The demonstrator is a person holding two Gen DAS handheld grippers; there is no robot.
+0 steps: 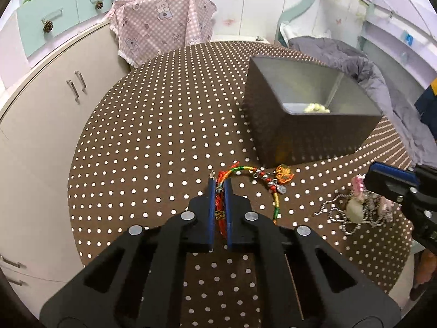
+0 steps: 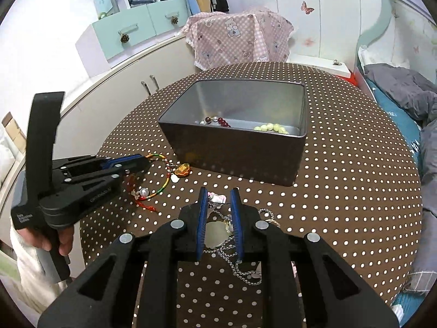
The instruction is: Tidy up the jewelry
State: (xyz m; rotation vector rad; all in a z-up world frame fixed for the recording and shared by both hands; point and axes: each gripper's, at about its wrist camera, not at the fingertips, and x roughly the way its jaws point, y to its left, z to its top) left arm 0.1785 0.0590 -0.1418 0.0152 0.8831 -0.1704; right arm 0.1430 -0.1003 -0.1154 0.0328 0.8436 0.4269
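My left gripper (image 1: 220, 181) is shut on a red and multicoloured cord bracelet (image 1: 256, 176) with charms, which trails right on the table; both show in the right wrist view, the gripper (image 2: 142, 162) and the bracelet (image 2: 164, 176). My right gripper (image 2: 218, 192) is partly open, its fingers on either side of a silver chain necklace (image 2: 240, 270) with a pale pendant (image 2: 215, 235) and a pink charm (image 2: 217, 199). It does not hold them. That pile also shows in the left wrist view (image 1: 352, 210). A dark metal box (image 2: 237, 147) behind holds a dark red bead bracelet (image 2: 215, 121) and a pale green bead bracelet (image 2: 271, 128).
The round table has a brown polka-dot cloth (image 2: 341, 191). A white curved cabinet (image 1: 41, 104) stands left of it. A pink checked cloth (image 2: 240, 38) covers something behind. A bed with grey bedding (image 2: 404, 90) is to the right.
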